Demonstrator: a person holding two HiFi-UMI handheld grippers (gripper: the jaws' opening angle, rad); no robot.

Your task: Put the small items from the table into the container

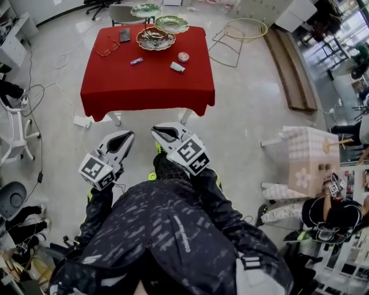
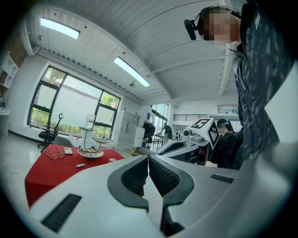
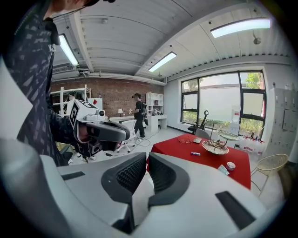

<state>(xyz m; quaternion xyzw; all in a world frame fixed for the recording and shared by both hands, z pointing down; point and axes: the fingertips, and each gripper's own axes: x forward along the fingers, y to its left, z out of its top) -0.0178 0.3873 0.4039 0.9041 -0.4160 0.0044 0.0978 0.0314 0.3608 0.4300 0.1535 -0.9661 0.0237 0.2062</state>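
Dark patterned jacket (image 1: 173, 230) fills the bottom of the head view. Just beyond it both grippers hang short of the desk (image 1: 147, 86), over open floor. Left gripper (image 1: 122, 138) and right gripper (image 1: 160, 133) each have their jaws pressed together with nothing between them.

Bare floor lies between the grippers and the desk's near edge, where the red cloth hangs down. Only a power strip (image 1: 81, 121) and its cable lie by the near left corner. A wire frame (image 1: 242, 34) stands on the floor off the desk's far right corner. Behind the far edge, a chair (image 1: 124, 12) is cut off at the top of the view.

At the desk's far side stands the tiered dish stand (image 1: 155, 39). On the cloth around it lie glasses (image 1: 108, 48), what looks like a phone (image 1: 124, 35), a small bar (image 1: 136, 60), a packet (image 1: 177, 67) and a round tin (image 1: 183, 56), all apart from one another. The desk's legs are mostly hidden under the cloth.
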